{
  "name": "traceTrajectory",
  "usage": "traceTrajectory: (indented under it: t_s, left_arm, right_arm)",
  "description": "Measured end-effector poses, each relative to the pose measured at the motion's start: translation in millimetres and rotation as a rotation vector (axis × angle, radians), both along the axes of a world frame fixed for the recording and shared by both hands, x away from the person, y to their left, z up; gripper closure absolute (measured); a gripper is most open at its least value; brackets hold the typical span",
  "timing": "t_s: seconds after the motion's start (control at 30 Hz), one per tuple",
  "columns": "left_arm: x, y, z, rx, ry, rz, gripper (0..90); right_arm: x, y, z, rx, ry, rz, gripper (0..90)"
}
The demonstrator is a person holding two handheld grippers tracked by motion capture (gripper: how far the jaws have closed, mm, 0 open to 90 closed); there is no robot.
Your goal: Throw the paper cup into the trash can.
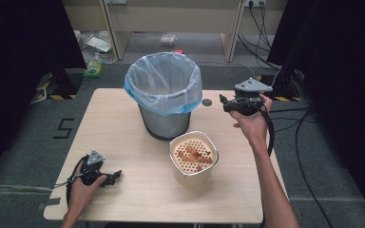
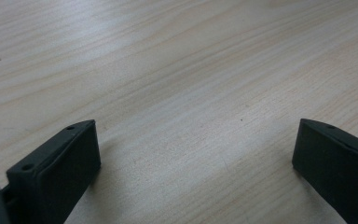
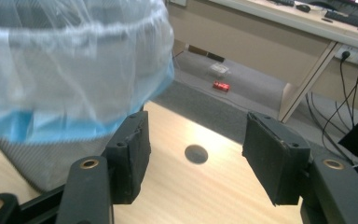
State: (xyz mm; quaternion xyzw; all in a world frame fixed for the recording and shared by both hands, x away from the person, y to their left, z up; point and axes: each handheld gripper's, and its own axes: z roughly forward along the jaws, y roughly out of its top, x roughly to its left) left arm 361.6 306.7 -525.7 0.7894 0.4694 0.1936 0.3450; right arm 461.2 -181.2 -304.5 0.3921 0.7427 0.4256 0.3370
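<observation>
At the centre of the table (image 1: 123,142) we've got a cream square container (image 1: 193,159) with rounded corners, and on its perforated insert sits a small heap of orange-brown bits (image 1: 193,154), too small for us to name. Just behind it, on the far side and nearly touching, stands a grey waste bin (image 1: 164,95) lined with a pale blue plastic bag (image 1: 138,90) folded over the rim; we see that bag (image 3: 51,84) again up close at the left of the right gripper view, hazy and translucent above the bin's grey wall. Out to the right, the right gripper (image 1: 225,103) hangs above the far right part of the table, held in the person's right hand (image 1: 252,121), jaws pointing left toward the bin; in its own view the right gripper (image 3: 193,156) has its two black jaws standing well apart with nothing between them, and beyond the gap we see a dark round hole (image 3: 196,154) in the tabletop. Over at the near left corner, the left gripper (image 1: 115,176) lies low on the wood in the left hand (image 1: 83,187), jaws pointing right; in its own view the left gripper (image 2: 196,154) is spread wide too, bare woodgrain between the jaws. Beyond the table we make out grey floor, cables (image 1: 261,28) at the far right and a small red object (image 3: 221,86) on the floor.
</observation>
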Motion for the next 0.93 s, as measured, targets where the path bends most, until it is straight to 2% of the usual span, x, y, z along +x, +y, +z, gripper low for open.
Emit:
traceTrajectory:
  t_s: [0.2,0.27,0.3,0.33,0.47,0.5,0.57,0.77,0.93]
  left_arm:
    - [0.0,0.0,0.0,0.000,0.000,0.000,0.0]
    - [0.0,0.0,0.0,0.000,0.000,0.000,0.0]
    - [0.0,0.0,0.0,0.000,0.000,0.000,0.0]
    - [0.0,0.0,0.0,0.000,0.000,0.000,0.0]
    - [0.0,0.0,0.1,0.000,0.001,0.000,0.0]
    - [0.0,0.0,0.1,0.000,0.001,0.000,0.0]
    - [-0.1,0.1,0.1,0.001,0.001,0.000,0.0]
    - [-0.1,0.1,0.0,0.001,0.001,0.000,0.0]
    - [-0.1,0.1,0.1,0.002,0.001,0.000,0.0]
  right_arm:
    - [-17.3,-14.1,-27.9,-0.014,0.024,-0.007,40.1]
    - [-23.0,-19.2,-39.0,-0.008,0.036,-0.009,40.0]
    - [-23.0,-19.2,-39.0,-0.008,0.036,-0.009,40.0]
    - [-27.7,-23.5,-48.5,-0.006,0.044,-0.014,39.8]
    - [-34.8,-29.5,-66.3,-0.003,0.071,-0.022,39.4]
    - [-34.8,-29.5,-66.3,-0.003,0.071,-0.022,39.4]
    - [-39.1,-34.2,-78.4,0.012,0.080,-0.032,39.4]
    - [-45.0,-42.4,-95.6,0.041,0.095,-0.048,39.1]
    - [-51.4,-45.5,-104.9,0.034,0.089,-0.064,38.2]
